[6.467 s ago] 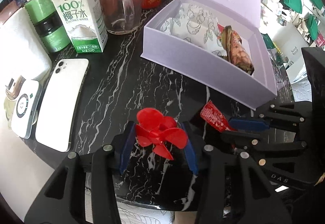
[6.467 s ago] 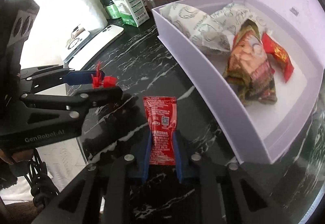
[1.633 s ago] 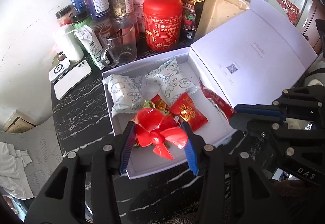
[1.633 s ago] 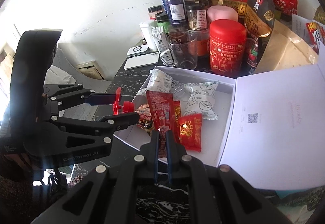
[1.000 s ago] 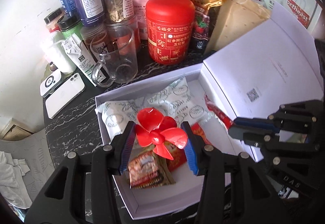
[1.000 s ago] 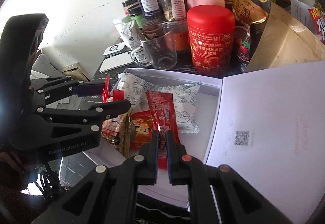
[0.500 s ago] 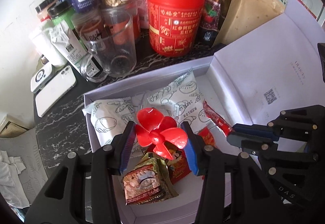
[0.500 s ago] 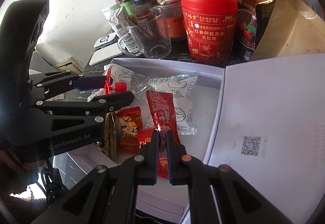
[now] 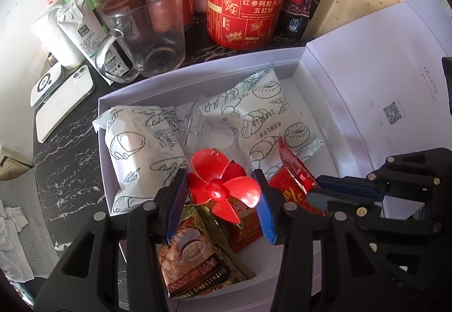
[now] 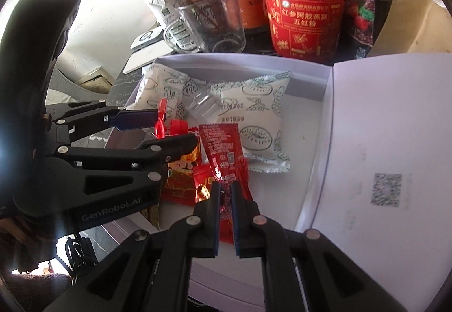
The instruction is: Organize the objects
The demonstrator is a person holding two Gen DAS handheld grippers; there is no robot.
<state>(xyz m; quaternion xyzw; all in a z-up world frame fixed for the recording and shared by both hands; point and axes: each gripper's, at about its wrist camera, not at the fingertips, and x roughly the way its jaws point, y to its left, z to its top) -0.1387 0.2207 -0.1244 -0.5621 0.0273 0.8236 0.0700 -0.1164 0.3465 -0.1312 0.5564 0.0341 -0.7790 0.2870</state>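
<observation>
Left wrist view: left gripper (image 9: 220, 193) clamps glossy red plastic propeller (image 9: 223, 184) above open white cardboard box (image 9: 197, 80). Right gripper (image 10: 225, 193) pinches flat red foil sachet (image 10: 223, 148) over box's near edge; 2 crinkly printed packets (image 9: 141, 148) along far wall.

Your left gripper (image 9: 220, 193) points steeply down, its blue pads clamped on either side of the red propeller (image 9: 223, 184). Your right gripper (image 10: 225, 199), just beside it, also tilts down, pads pinched flat on the red sachet (image 10: 223, 148).
</observation>
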